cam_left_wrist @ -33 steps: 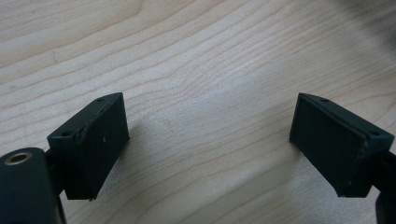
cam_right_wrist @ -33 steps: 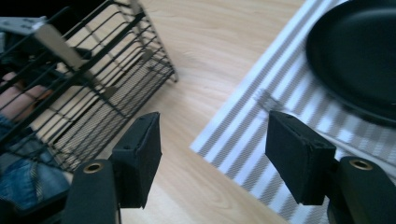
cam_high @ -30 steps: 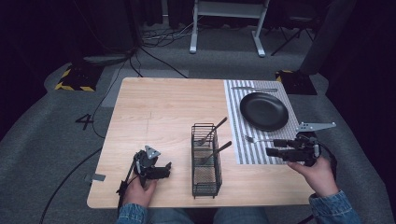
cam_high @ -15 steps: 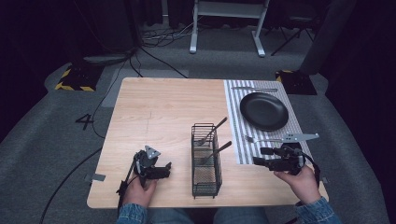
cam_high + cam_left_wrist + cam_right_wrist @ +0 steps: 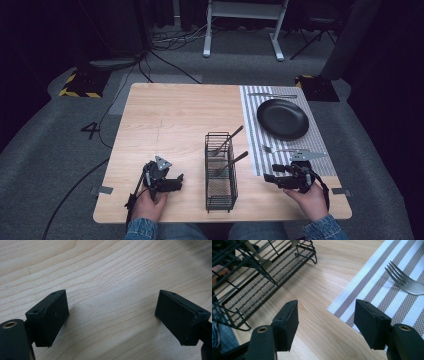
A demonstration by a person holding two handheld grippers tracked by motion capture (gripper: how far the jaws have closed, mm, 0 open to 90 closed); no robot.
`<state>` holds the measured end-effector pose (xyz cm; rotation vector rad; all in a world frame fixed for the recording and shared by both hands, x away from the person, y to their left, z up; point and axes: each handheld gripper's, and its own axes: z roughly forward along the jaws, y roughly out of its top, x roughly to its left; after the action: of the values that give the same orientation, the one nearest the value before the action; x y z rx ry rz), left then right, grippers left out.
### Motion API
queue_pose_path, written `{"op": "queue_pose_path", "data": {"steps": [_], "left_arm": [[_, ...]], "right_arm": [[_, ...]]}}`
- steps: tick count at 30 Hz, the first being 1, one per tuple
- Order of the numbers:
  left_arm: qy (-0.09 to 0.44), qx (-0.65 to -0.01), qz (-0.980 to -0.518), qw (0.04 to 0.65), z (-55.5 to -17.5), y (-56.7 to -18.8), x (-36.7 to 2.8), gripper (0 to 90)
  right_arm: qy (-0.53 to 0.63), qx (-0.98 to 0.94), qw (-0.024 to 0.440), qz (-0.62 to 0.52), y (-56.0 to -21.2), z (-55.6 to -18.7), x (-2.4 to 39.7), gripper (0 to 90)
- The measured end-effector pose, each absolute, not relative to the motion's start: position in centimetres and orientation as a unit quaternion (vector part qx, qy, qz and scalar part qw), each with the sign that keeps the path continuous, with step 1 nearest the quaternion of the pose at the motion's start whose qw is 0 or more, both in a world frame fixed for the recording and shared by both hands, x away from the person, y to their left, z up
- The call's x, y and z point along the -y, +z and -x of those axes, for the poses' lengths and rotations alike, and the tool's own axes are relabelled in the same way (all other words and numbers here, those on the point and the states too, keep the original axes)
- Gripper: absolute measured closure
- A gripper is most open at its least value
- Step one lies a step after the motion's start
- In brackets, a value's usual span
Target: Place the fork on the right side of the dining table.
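A place setting is taking shape on a wooden table (image 5: 175, 115): a fork (image 5: 278, 149) lies on the striped placemat (image 5: 252, 125) in front of the black plate (image 5: 282, 118), and another utensil (image 5: 272, 95) lies beyond the plate at the mat's far edge. The right gripper (image 5: 270, 177), jaws spread wide and holding nothing, hovers low near the mat's near corner, pointing toward the black wire caddy (image 5: 220, 172); in the right gripper view the fork (image 5: 405, 281) sits just beyond its pads. By the look of it, the fork is placed and the hand is between pieces. The caddy, upright at the table's middle, holds two utensils (image 5: 227, 140) leaning on its right rim, handles up toward the mat; what kind they are cannot be told. The next move likely calls for reaching over the rim and pinching one handle without tipping the light basket. The left gripper (image 5: 176, 180) rests on bare wood, jaws spread, empty.
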<state>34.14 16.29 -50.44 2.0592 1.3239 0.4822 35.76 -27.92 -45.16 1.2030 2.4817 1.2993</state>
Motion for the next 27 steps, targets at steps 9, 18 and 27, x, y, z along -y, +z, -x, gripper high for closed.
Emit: {"op": "queue_pose_path", "data": {"steps": [9,18,27], "left_arm": [[0.184,-0.503,-0.783,0.318,-34.1,-50.4,-16.3,11.6],[0.183,-0.503,-0.783,0.318,-34.1,-50.4,-16.3,11.7],[0.183,-0.503,-0.782,0.318,-34.1,-50.4,-16.3,11.6]], "right_arm": [[0.411,-0.821,0.088,-0.386,-47.0,-35.6,28.0,36.1],[0.418,-0.824,0.108,-0.367,-48.5,-35.2,28.3,36.7],[0.408,-0.829,0.145,-0.353,-49.6,-34.8,28.2,36.5]]}}
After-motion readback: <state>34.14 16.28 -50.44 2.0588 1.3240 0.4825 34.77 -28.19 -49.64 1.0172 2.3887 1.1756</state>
